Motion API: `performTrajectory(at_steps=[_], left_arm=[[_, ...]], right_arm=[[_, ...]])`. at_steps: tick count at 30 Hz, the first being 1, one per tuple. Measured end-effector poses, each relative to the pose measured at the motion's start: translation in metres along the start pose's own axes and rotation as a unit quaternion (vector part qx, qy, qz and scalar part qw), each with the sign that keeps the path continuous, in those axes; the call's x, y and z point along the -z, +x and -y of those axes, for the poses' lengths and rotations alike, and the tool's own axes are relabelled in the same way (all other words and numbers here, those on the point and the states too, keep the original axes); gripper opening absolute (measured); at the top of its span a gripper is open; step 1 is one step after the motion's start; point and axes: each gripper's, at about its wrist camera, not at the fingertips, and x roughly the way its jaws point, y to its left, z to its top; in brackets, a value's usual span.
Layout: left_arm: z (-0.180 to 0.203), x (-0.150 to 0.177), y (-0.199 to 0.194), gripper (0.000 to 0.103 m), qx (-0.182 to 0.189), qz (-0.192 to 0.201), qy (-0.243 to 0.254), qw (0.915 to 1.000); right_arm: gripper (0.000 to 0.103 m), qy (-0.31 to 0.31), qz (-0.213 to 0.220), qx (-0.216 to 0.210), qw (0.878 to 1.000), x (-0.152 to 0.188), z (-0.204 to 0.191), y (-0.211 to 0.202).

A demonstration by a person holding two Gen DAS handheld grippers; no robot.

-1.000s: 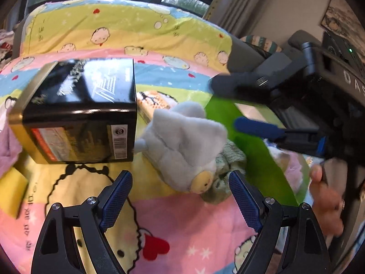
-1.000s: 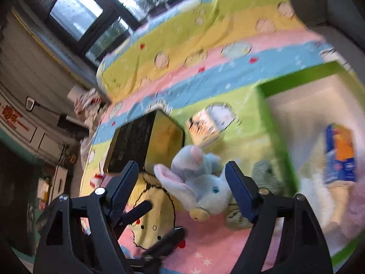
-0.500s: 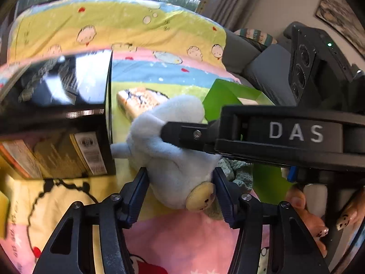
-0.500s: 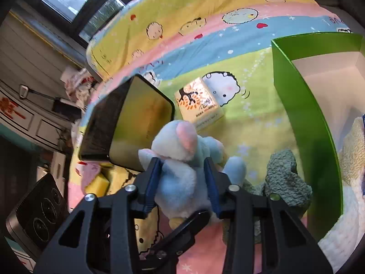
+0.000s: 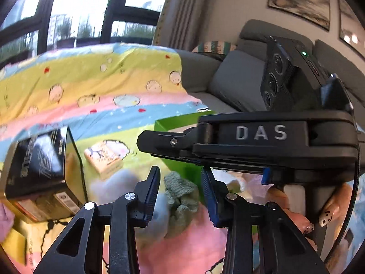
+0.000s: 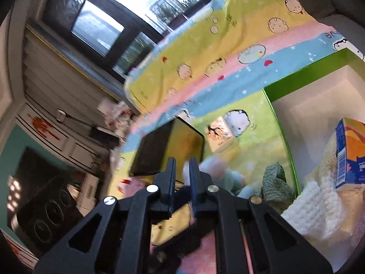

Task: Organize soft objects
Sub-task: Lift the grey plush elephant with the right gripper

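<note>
Grasp step: plush toy (image 6: 219,171) beside green box (image 6: 281,134). Right gripper (image 6: 182,161) just closed, apparently pinching its ear. Left gripper (image 5: 180,171) just narrowed, empty. Next: lift over box wall.

The letters "DAS" stand in pale capitals on the black body of the right claw (image 5: 262,134); print on the black box (image 5: 41,166) is too blurred to read.

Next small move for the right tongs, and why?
Probably lift the plush toy and swing it right, over the green box's wall. The right tongs have just been closing and now look shut on its ear; the box lies open beside it.
</note>
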Motion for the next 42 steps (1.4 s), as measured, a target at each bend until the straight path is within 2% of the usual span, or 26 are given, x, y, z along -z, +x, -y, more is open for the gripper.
performTrajectory(at_steps=[4, 7, 9, 11, 12, 15, 18, 20, 24, 28, 33, 42], left_arm=[[0.004, 0.0, -0.003, 0.038, -0.018, -0.003, -0.001, 0.9998], [-0.004, 0.004, -0.002, 0.038, -0.044, -0.026, -0.021, 0.9985], [-0.014, 0.009, -0.002, 0.043, -0.061, -0.039, -0.04, 0.9966], [-0.024, 0.015, 0.0, 0.053, -0.076, -0.048, -0.056, 0.9943], [-0.027, 0.018, 0.0, 0.059, -0.082, -0.05, -0.06, 0.9935], [-0.038, 0.027, 0.005, 0.065, -0.097, -0.065, -0.08, 0.99], [-0.048, 0.035, 0.017, 0.066, -0.109, -0.09, -0.1, 0.9848], [-0.052, 0.04, 0.023, 0.073, -0.115, -0.092, -0.105, 0.9835], [-0.059, 0.047, 0.026, 0.075, -0.128, -0.1, -0.114, 0.9802], [-0.065, 0.053, 0.023, 0.075, -0.119, -0.093, -0.128, 0.9803], [-0.073, 0.057, 0.02, 0.075, -0.107, -0.091, -0.147, 0.979], [-0.078, 0.056, 0.009, 0.075, -0.083, -0.073, -0.17, 0.9792]], right_arm=[[0.011, 0.007, -0.001, 0.01, 1.0, -0.001, 0.005, -0.005], [0.016, 0.011, -0.012, 0.035, 0.999, -0.001, 0.009, -0.002], [0.026, 0.013, -0.023, 0.044, 0.999, 0.0, 0.011, 0.001], [0.063, 0.017, -0.026, 0.051, 0.998, 0.0, 0.014, 0.003], [0.067, 0.015, -0.03, 0.057, 0.998, 0.001, 0.013, 0.006], [0.071, 0.004, -0.046, 0.079, 0.996, 0.004, 0.011, 0.018], [0.072, -0.007, -0.065, 0.106, 0.992, 0.006, 0.012, 0.032], [0.074, -0.03, -0.069, 0.134, 0.988, 0.007, 0.007, 0.039], [0.074, -0.041, -0.071, 0.155, 0.985, 0.007, 0.007, 0.047], [0.073, -0.029, -0.063, 0.133, 0.989, 0.006, 0.008, 0.041], [0.072, -0.034, -0.066, 0.148, 0.986, 0.009, 0.005, 0.041], [0.071, -0.028, -0.057, 0.14, 0.988, 0.009, 0.005, 0.031]])
